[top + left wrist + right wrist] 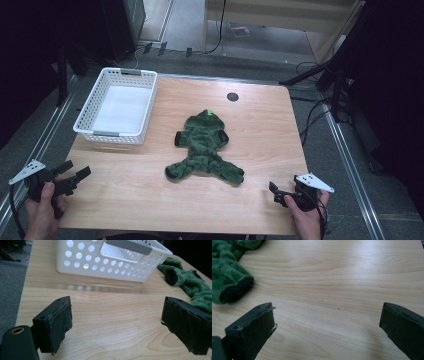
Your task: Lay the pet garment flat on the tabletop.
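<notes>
Holding both tools idle at the near edge, nothing yet begun.

Hovering near: left gripper (75, 176) and right gripper (278, 192), jaws of each standing wide apart on nothing. Lying farther out, mid-tabletop (260, 130): green fleece garment (205, 147), spread flat, untouched. Sitting beyond, far left: white basket (117, 106), apparently waiting empty.

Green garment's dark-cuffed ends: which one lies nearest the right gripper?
The lower right leg end of the green garment, the cuff lying just ahead of the open right gripper. The other ends lie farther left or farther up the table.
</notes>
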